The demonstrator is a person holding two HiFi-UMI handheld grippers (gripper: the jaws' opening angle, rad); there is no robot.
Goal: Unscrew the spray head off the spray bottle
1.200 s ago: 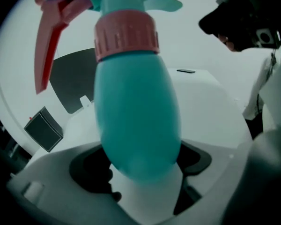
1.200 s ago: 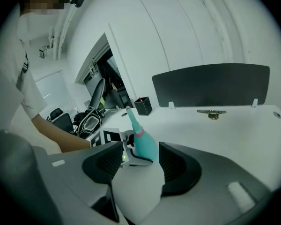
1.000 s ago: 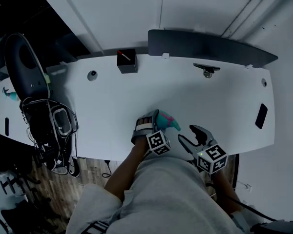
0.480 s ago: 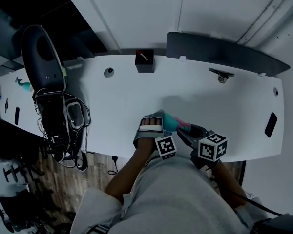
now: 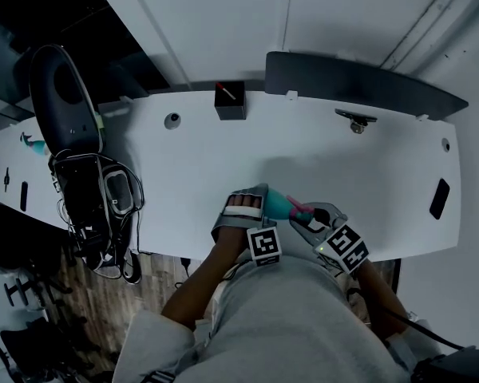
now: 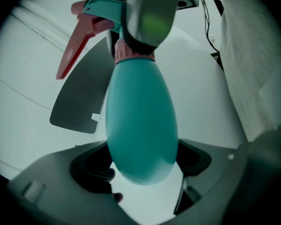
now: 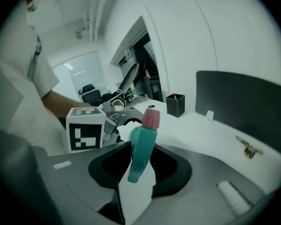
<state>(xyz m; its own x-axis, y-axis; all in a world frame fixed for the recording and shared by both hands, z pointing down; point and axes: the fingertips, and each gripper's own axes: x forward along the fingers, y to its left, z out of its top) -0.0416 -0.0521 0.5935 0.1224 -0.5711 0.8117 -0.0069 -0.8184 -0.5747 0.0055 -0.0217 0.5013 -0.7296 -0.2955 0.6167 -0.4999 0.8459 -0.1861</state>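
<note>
The teal spray bottle (image 6: 140,121) is held off the white table (image 5: 184,174), its body clamped in my left gripper (image 5: 251,200), which is shut on it. A pink collar (image 6: 133,55) joins it to the teal spray head (image 6: 102,9) with its red trigger (image 6: 72,46). My right gripper (image 5: 307,218) has come in from the right. Its jaws have just been closing and now press on the spray head (image 7: 143,149), whose pink tip (image 7: 151,117) points away. In the right gripper view the bottle's body is hidden.
A black pen holder (image 5: 230,100) and a dark panel (image 5: 359,82) stand at the table's far edge, with a metal clamp (image 5: 355,120) beside them. A black phone-like slab (image 5: 438,198) lies at the right end. A chair with gear (image 5: 72,158) stands to the left.
My right gripper has moved left to the spray head and narrowed its jaws onto it. The left gripper has lifted and rolled the bottle slightly.
</note>
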